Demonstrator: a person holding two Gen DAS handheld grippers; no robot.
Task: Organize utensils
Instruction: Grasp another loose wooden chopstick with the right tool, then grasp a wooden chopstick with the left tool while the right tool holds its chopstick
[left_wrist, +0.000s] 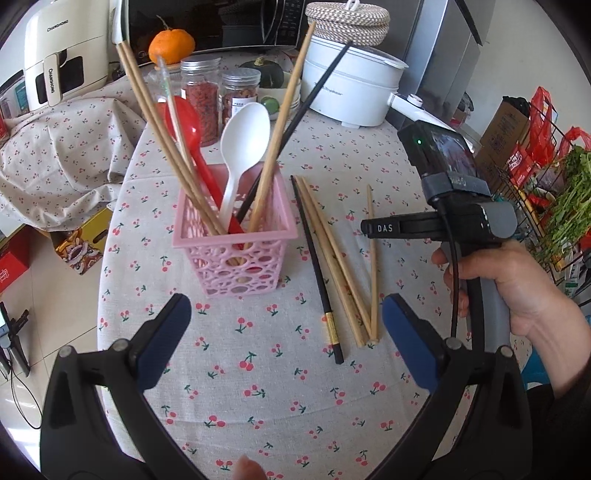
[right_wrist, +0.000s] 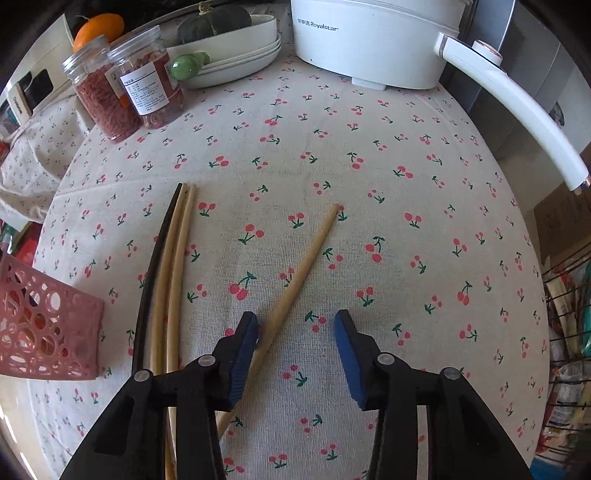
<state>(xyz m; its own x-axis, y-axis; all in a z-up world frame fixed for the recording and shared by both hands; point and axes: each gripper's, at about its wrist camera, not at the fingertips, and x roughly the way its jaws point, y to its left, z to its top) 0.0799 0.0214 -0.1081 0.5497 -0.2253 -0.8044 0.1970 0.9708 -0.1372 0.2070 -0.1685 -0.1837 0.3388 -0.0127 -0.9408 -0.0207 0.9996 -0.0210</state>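
Observation:
A pink lattice basket (left_wrist: 236, 236) stands on the cherry-print tablecloth and holds several wooden chopsticks, one black chopstick, a red spoon (left_wrist: 184, 122) and a white spoon (left_wrist: 243, 136). To its right lie a black chopstick (left_wrist: 317, 273), two wooden chopsticks (left_wrist: 332, 258) and a lone wooden chopstick (left_wrist: 373, 266). My left gripper (left_wrist: 286, 306) hovers open in front of the basket, with nothing between its fingers. My right gripper (right_wrist: 296, 317) points steeply down over the lone chopstick (right_wrist: 306, 258). Its jaws stand apart, and the stick runs just inside the left pad (right_wrist: 243, 354).
Two jars (right_wrist: 125, 88), stacked bowls (right_wrist: 236, 55) with a dark squash, and a white electric pot (right_wrist: 373, 40) with a long handle line the far side. An orange (left_wrist: 171, 46) sits behind. A wire rack (left_wrist: 546, 206) of groceries stands right of the table.

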